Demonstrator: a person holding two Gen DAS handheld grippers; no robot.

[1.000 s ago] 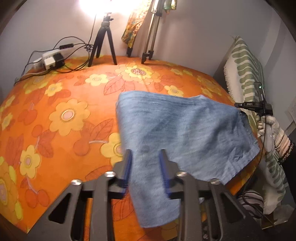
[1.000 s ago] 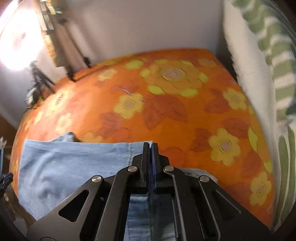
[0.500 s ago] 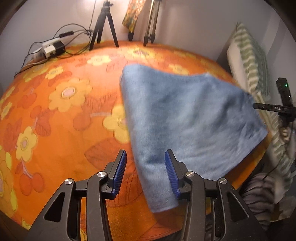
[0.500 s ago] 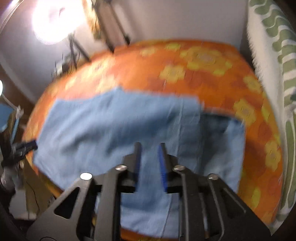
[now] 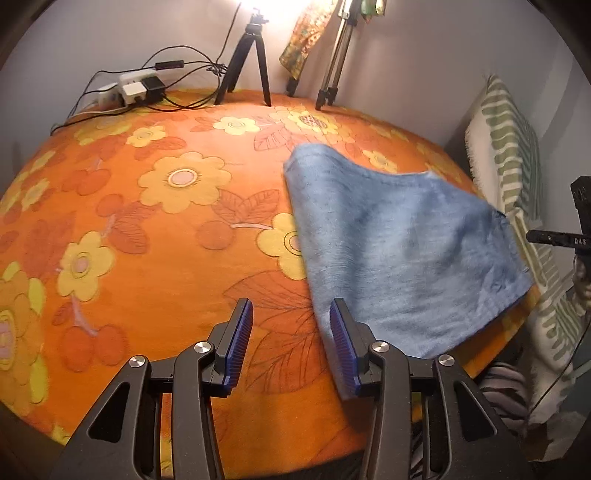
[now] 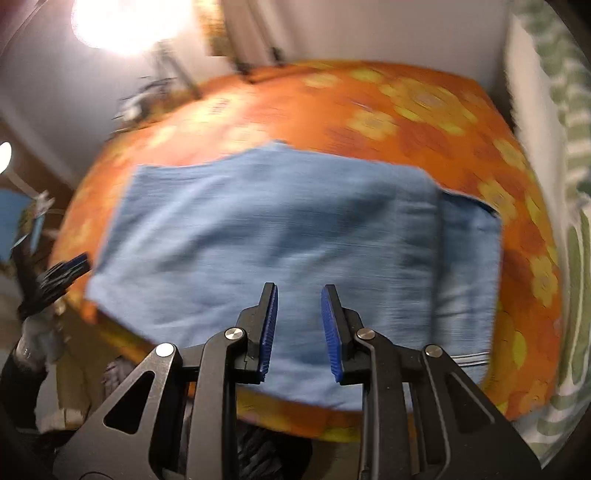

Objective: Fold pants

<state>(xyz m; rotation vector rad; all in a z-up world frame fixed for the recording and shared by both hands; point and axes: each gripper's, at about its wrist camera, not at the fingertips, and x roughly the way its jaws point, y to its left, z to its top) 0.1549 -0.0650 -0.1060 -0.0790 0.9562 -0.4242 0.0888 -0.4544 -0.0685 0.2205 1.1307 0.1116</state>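
Observation:
The light blue pants (image 5: 399, 243) lie folded flat on the orange flowered cloth, near its front right edge. In the right wrist view the pants (image 6: 280, 236) fill the middle, with a lower layer showing at the right. My left gripper (image 5: 290, 328) is open and empty, above the cloth just left of the pants' near corner. My right gripper (image 6: 298, 314) is open and empty, held above the pants' near edge. The left gripper also shows at the left of the right wrist view (image 6: 64, 271).
Two tripods (image 5: 245, 55) and a power strip with cables (image 5: 129, 88) stand at the back of the orange cloth (image 5: 147, 221). A green and white striped cushion (image 5: 513, 155) leans at the right. A bright lamp (image 6: 122, 22) shines at the back.
Both grippers have opened and let go of the pants. Both have drawn back from the pants, the left one shifting to the left. The pants now lie flat.

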